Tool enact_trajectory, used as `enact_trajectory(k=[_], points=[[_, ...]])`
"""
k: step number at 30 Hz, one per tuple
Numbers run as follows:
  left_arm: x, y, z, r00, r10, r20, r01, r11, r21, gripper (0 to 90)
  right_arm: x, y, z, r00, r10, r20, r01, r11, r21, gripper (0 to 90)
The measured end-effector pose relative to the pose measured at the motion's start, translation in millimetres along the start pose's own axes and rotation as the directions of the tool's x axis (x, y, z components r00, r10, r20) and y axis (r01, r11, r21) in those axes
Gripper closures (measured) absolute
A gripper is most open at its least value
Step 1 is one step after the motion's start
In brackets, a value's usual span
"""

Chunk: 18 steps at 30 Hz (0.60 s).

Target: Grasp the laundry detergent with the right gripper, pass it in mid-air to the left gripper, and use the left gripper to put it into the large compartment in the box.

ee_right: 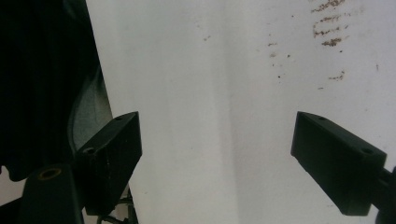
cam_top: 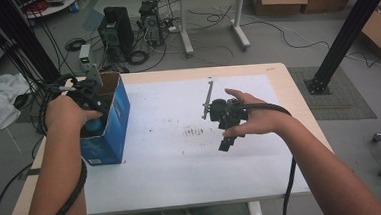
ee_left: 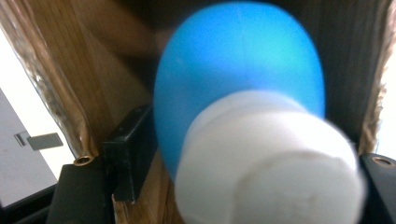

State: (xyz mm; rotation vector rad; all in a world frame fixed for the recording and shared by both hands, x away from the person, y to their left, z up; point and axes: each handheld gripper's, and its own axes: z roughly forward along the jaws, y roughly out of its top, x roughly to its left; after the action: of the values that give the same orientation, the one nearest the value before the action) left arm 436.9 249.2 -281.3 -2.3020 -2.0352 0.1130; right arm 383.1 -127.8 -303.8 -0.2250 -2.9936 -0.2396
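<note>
Blurred blue bulb (ee_left: 238, 70), partly hidden inside cardboard box (cam_top: 114, 122).

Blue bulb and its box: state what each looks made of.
Blue bulb: smooth, matte rubber or soft plastic by its even sheen, with a white, hard-looking plastic cap. Box: cardboard, printed glossy blue outside, raw brown inside. Left gripper grips the bulb.

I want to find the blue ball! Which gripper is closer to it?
Left. The left gripper holds the blue ball between its jaws inside the blue box. The right gripper hovers open, far across the white table.
</note>
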Motion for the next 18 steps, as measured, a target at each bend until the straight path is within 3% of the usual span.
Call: enact_trajectory(k=[14,18], points=[[-1.9,-5.5,-9.1,0.9998,0.011,-0.018,-0.011,0.9996,-0.027,26.4,3.3,0.3,-1.3,0.9999,-0.01,0.0,0.01,1.0,-0.004,16.0],[-2.7,-7.5,-16.8,0.9998,0.007,-0.021,-0.008,0.9994,-0.034,22.2,3.4,0.5,-1.4,1.0,-0.008,0.0,0.008,1.0,-0.008,16.0]])
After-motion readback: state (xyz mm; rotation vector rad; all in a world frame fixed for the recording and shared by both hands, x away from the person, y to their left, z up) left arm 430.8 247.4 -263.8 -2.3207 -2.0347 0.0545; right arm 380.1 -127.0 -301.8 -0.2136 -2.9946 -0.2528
